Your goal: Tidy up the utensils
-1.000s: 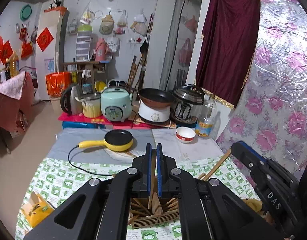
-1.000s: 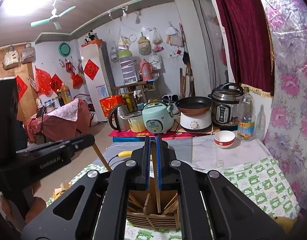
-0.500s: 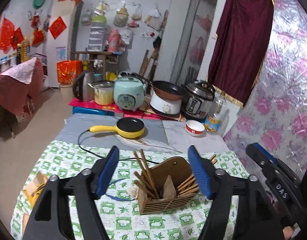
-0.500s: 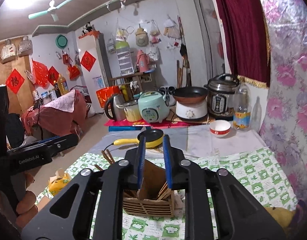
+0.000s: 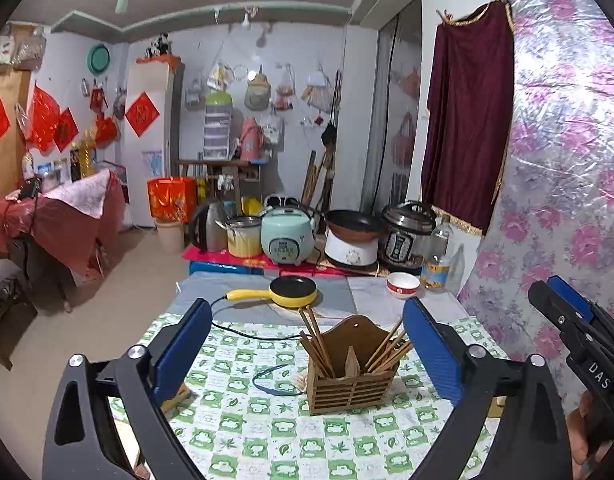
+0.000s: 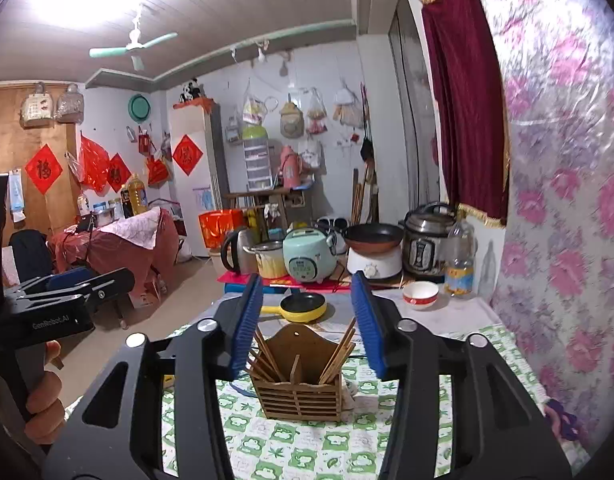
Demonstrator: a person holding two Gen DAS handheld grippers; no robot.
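Wooden utensil holder (image 5: 351,376), slatted front and arched back panel, standing upright at lower centre of the left wrist view on the green-and-white checked tablecloth (image 5: 243,432). Wooden chopsticks (image 5: 315,342) lean out of its left compartment, a second bundle (image 5: 388,350) out of its right; a short pointed wooden piece stands in the middle.

Left gripper (image 5: 305,354): jaws spread wide, blue pads (image 5: 181,354) far to either side of the holder, nothing between them, touching nothing.

Right gripper (image 6: 309,320): jaws parted about as wide as the holder (image 6: 299,376), pads (image 6: 247,320) framing it at left and right; empty. It also appears at the right edge of the left wrist view (image 5: 575,328), where its jaw opening cannot be judged.

A blue loop (image 5: 273,379) lies on the cloth just left of the holder. Beyond, at frame centre, a yellow electric frying pan (image 5: 291,291) with black cord rests on a grey mat. A red-and-white bowl (image 5: 403,283) sits to its right, near a clear bottle (image 5: 437,256). Behind these, in a row: kettle, pot, mint rice cooker (image 5: 287,240), pan on a white base, pressure cooker (image 5: 407,232). A maroon curtain (image 5: 463,120) hangs at upper right.
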